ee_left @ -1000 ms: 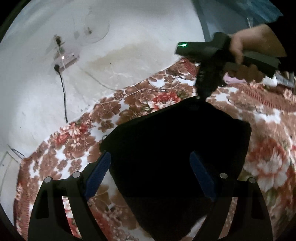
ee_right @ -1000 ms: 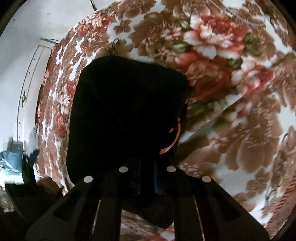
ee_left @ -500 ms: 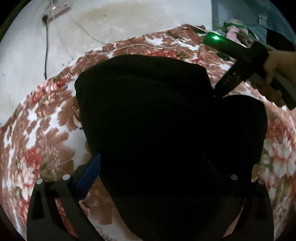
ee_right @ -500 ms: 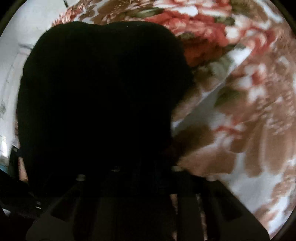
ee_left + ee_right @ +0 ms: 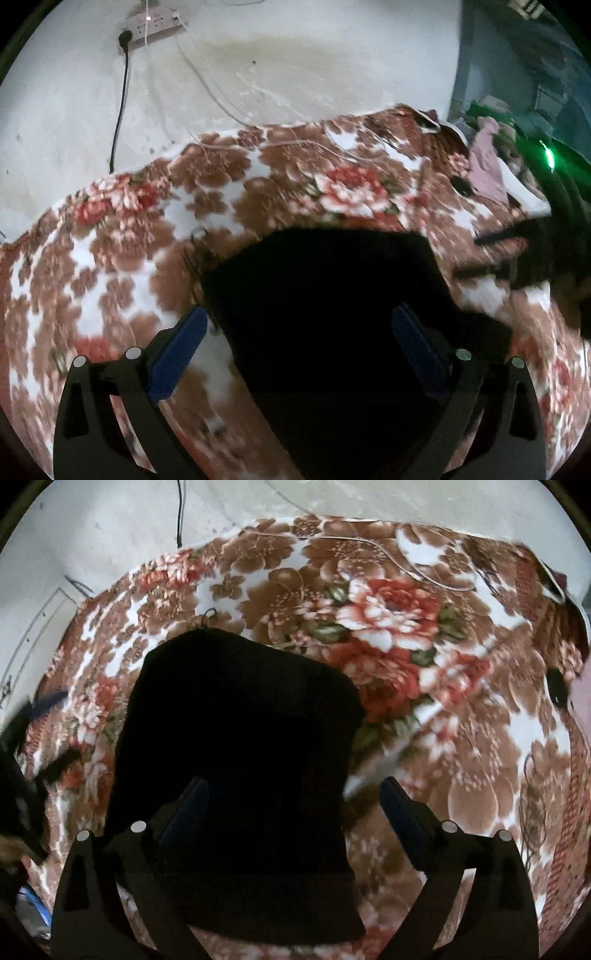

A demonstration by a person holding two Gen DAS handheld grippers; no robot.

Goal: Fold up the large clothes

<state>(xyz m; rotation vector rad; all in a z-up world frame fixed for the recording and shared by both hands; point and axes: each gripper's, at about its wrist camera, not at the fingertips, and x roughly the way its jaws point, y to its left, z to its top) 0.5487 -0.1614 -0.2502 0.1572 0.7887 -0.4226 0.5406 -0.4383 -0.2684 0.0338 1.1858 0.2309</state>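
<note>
Both tongs, left (image 5: 295, 332) and right (image 5: 291, 801), are spread wide over a black garment (image 5: 240, 738) folded flat on the floral bedspread (image 5: 424, 646).

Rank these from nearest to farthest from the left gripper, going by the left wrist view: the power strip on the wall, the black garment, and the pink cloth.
From the left gripper:
1. Black garment, right between the open fingers, on the floral blanket.
2. Pink cloth, up to the right at the blanket's far edge.
3. Power strip, high on the wall, upper left.

Floral blanket (image 5: 399, 635); wall power strip (image 5: 153, 26)
</note>
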